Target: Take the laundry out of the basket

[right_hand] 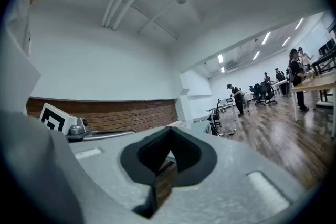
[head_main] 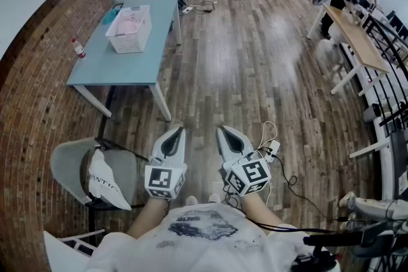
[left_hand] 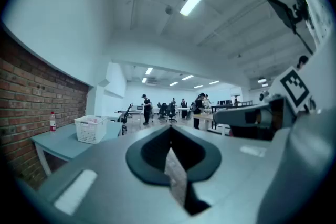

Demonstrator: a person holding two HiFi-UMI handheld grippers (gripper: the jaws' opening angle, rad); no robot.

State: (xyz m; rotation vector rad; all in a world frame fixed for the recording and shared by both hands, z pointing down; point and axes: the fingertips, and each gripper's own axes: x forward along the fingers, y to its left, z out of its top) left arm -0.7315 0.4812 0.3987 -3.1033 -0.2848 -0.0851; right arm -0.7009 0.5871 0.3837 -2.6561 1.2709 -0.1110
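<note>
while both tools hang low over the wooden floor [head_main: 255, 73] in front of the person, the left hand-held gripper [head_main: 178, 130] has its jaws pressed together with nothing between them, and the right hand-held gripper [head_main: 222, 130] is just as tightly closed and empty; each gripper view shows the dark pads meeting at the tip. the two sit side by side, close but apart, each carrying a cube with black-and-white square markers that bear no words. the white slatted basket [head_main: 130, 28] stands well away from them, up on the pale blue counter [head_main: 127, 67] against the brick wall [head_main: 32, 111], and the pink laundry [head_main: 129, 23] lies inside it. a small bottle with a red cap [head_main: 78, 48] stands upright near the counter's wall-side edge, apart from the basket; its label is too small to read. nearer the person, a grey chair [head_main: 70, 169] holds a white bag [head_main: 105, 185] printed with dark capitals that seem to read "antic", the rest lost in a fold. the person's white shirt [head_main: 197, 229] has a blue-grey print whose lettering cannot be made out. a white power strip [head_main: 273, 151] with cables lies on the floor just right of the right tool. several people stand or sit at desks at the far end of the room.
</note>
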